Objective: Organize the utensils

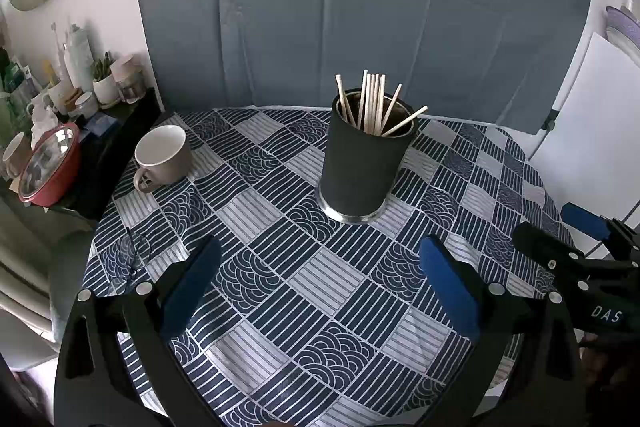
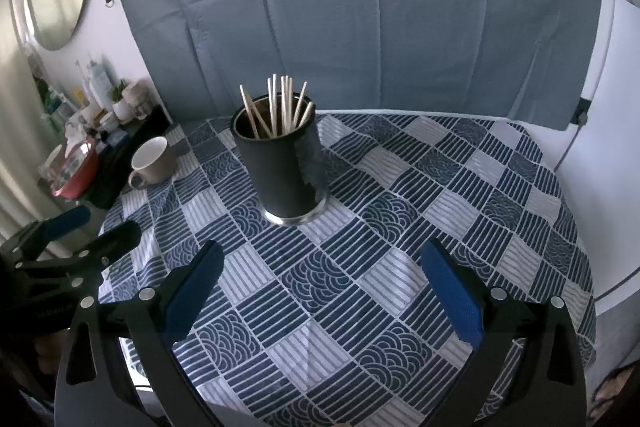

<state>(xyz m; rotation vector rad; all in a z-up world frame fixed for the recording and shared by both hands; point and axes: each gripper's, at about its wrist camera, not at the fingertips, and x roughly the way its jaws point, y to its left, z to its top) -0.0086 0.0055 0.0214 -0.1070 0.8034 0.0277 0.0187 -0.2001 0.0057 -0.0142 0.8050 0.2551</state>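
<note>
The chopsticks (image 1: pixel 374 103) stand bundled in the dark holder (image 1: pixel 362 163) mid-counter, tips fanned above its rim, so I judge the sorting looks done, though I can't see inside the holder. A mug (image 1: pixel 162 157) sits well apart at the counter (image 1: pixel 304 291) edge. I hold my left gripper (image 1: pixel 320 291) and right gripper (image 2: pixel 324 291) back, fingers apart and empty, clear of the holder.
</note>
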